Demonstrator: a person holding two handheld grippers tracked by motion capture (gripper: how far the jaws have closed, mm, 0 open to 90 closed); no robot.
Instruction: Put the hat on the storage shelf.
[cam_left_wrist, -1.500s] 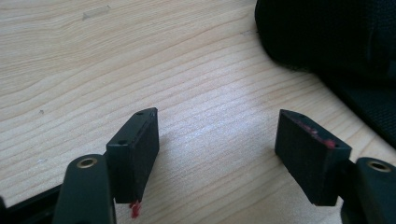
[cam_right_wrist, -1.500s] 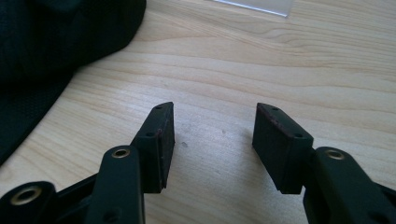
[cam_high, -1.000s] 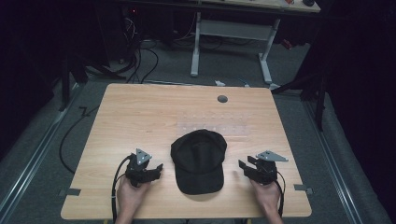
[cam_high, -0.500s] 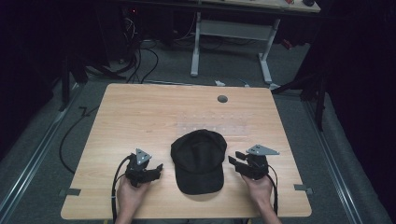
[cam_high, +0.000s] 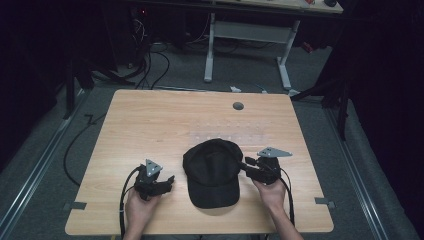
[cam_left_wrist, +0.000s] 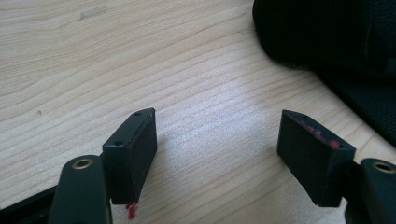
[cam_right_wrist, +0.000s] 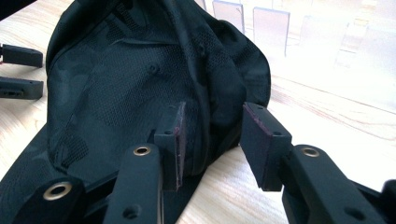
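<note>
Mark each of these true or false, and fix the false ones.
1. A black cap lies on the wooden table. True.
2. The left gripper holds the cap's brim. False: its jaws stand open over bare wood beside the cap.
3. The right gripper is at the cap's side, with cap fabric between its jaws. True.
4. The cap is red. False: it is black.
</note>
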